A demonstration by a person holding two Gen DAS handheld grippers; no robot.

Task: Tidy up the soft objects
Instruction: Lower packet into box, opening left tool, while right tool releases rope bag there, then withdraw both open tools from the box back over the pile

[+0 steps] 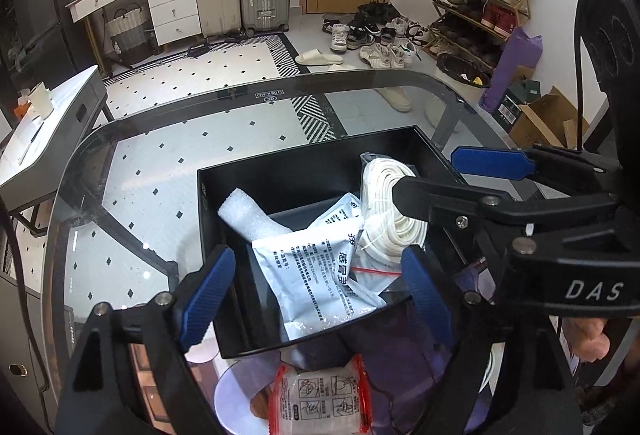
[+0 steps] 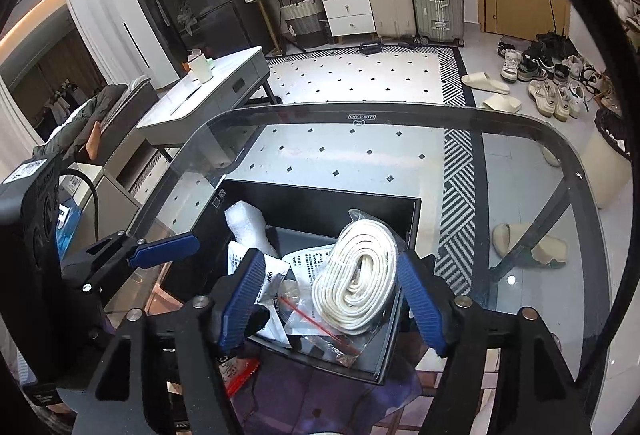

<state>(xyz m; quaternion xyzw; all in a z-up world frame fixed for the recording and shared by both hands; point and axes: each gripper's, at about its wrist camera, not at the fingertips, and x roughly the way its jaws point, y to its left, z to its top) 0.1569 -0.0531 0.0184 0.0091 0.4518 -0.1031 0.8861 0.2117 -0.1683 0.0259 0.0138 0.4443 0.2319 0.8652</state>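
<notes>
Nearest the left wrist camera lies a red-edged zip bag [image 1: 320, 397] on the glass table [image 1: 160, 139], just short of the black box [image 1: 304, 163] — it sits between the fingers of the left gripper [image 1: 320, 295], whose jaws are spread and grasp nothing. The right gripper [image 2: 330, 305] also hangs released, straddling the box's near wall. Inside the box are one bagged coil of white rope [image 2: 356, 275], one white foam roll [image 1: 250, 217] and at least one printed white pouch [image 1: 316, 275] — all touching. The right gripper's arm crosses over the rope in the left view.
</notes>
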